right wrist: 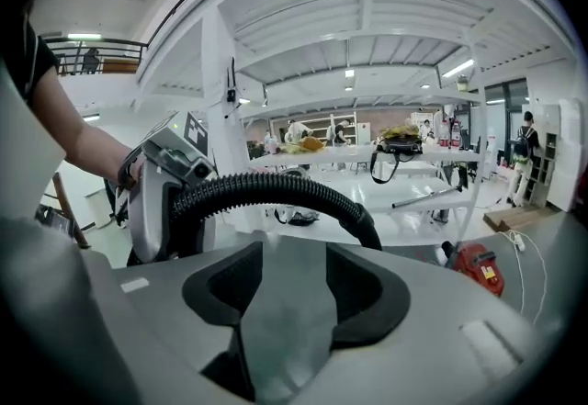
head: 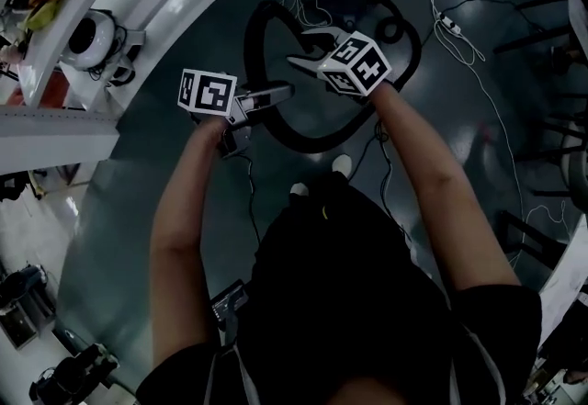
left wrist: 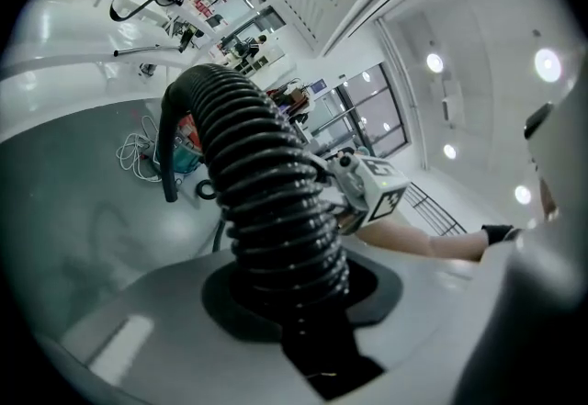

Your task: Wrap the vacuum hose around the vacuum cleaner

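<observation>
Stage: early, I'd judge | hose (head: 317,139) is looping loosely over floor (head: 129,210), frame centre, not around vacuum cleaner (right wrist: 475,267) | left gripper (head: 276,95) fingers are clamping hose | right gripper (head: 308,45) fingers are standing open, empty

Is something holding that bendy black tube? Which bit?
The left gripper holds the black hose on its ribbed middle stretch. The right gripper is open and empty.

Looks steeply down from the head, peers close along each pair of jaws from opposite sides, shares the hose (left wrist: 266,192).
</observation>
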A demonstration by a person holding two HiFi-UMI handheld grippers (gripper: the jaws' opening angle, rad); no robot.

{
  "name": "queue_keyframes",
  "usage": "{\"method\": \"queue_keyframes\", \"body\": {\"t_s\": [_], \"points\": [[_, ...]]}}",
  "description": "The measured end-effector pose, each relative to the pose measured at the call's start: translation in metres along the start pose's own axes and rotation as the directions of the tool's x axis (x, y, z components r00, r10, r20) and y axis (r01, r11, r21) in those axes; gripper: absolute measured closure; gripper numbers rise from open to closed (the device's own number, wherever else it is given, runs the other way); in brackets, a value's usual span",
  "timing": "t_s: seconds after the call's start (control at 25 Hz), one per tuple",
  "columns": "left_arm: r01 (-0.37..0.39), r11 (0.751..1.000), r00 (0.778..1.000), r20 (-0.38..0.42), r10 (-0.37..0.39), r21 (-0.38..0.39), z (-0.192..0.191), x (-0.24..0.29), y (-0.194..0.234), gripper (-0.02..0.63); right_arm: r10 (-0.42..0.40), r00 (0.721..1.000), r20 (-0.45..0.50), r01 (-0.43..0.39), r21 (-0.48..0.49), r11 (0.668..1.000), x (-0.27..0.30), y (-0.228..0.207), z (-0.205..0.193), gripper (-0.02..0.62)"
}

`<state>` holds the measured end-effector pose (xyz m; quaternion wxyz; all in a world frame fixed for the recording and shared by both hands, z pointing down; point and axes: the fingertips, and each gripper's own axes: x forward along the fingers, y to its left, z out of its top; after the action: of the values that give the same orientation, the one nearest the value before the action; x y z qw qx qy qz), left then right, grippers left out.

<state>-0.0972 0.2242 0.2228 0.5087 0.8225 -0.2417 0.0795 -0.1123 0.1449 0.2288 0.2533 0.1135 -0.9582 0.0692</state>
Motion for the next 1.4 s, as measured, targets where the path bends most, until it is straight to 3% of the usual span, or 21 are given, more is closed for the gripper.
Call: {"method": "queue_keyframes", "body": {"t_s": [0.24,0.36,0.48,0.76,0.88,0.96,1.08,1.24,1.4], "points": [[0.024,0.999,0.999,-0.039,-0.023,0.033,-0.008,-0.003,-0.02,0.488,0.003,0.998,-0.059,-0.016,-0.223,0.975,0.021,0.009,0.021,0.27],[0.073,0.996,0.994,-0.09,-0.067,0.056,-0.01,-0.004,-0.037,0.489,-0.021,0.998,-0.057,-0.001,-0.363,0.932,0.035,0.004,0.038,0.201],[0.117,0.99,0.984,-0.144,-0.104,0.084,-0.01,-0.003,-0.05,0.489,-0.03,0.998,-0.054,0.001,-0.48,0.877,0.043,-0.002,0.056,0.175],[0.116,0.989,0.978,-0.184,-0.096,0.097,-0.013,0.0,-0.053,0.489,0.011,0.998,-0.057,-0.048,-0.69,0.723,0.049,0.012,0.08,0.168],[0.133,0.985,0.973,-0.206,-0.108,0.112,-0.013,0.006,-0.055,0.491,0.019,0.996,-0.088,-0.079,-0.76,0.645,0.048,0.014,0.075,0.244],[0.153,0.98,0.966,-0.229,-0.121,0.125,-0.014,0.01,-0.058,0.491,0.025,0.993,-0.114,-0.105,-0.785,0.611,0.045,0.012,0.068,0.287],[0.18,0.975,0.962,-0.23,-0.146,0.132,-0.01,0.012,-0.062,0.489,0.039,0.988,-0.151,-0.142,-0.771,0.62,0.041,0.007,0.063,0.32],[0.179,0.97,0.972,-0.182,-0.148,0.163,0.006,0.018,-0.063,0.485,0.012,0.979,-0.201,-0.154,-0.711,0.686,0.033,-0.009,0.062,0.344],[0.168,0.963,0.982,-0.122,-0.145,0.209,0.021,0.028,-0.062,0.476,-0.05,0.966,-0.254,-0.138,-0.669,0.73,0.025,-0.027,0.059,0.345]]}}
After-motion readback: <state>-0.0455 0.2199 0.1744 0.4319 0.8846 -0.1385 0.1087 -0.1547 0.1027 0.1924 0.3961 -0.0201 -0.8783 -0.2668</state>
